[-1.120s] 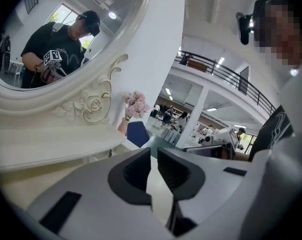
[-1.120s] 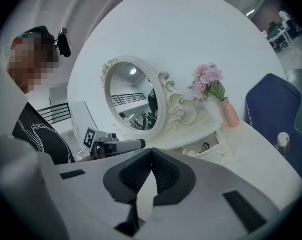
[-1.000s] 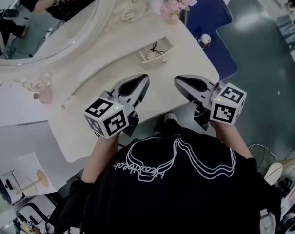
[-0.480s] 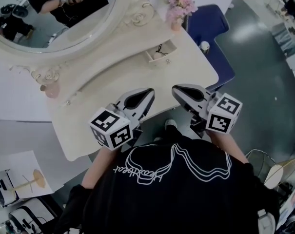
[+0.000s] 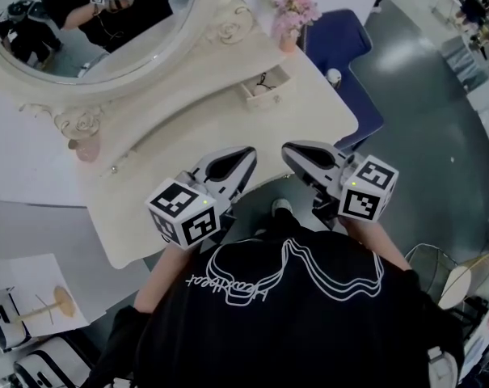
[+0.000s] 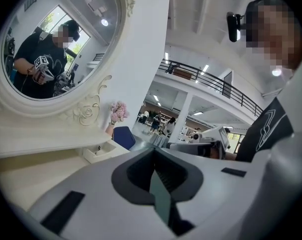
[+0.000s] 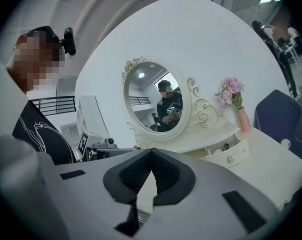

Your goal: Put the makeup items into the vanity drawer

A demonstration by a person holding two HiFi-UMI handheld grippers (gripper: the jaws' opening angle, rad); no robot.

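The white vanity (image 5: pixel 187 128) has one small drawer (image 5: pixel 266 89) standing open on its top right. A black looped item and a pale round item lie inside. The same drawer (image 7: pixel 229 155) shows in the right gripper view, and the drawer (image 6: pixel 98 152) also in the left gripper view. A small pink bottle (image 5: pixel 86 150) stands at the left by the mirror's base. My left gripper (image 5: pixel 249 150) and right gripper (image 5: pixel 286 148) hover side by side above the vanity's front edge, pointing at it. Both are shut with nothing between the jaws.
An oval mirror (image 5: pixel 90 23) in a carved white frame backs the vanity. A pink vase of flowers (image 5: pixel 291 10) stands behind the drawer. A blue chair (image 5: pixel 341 43) is to the right of the vanity. A small stand (image 5: pixel 50 305) sits on the floor at lower left.
Both grippers have drawn back from the open drawer toward the person and risen a little, staying shut and side by side.
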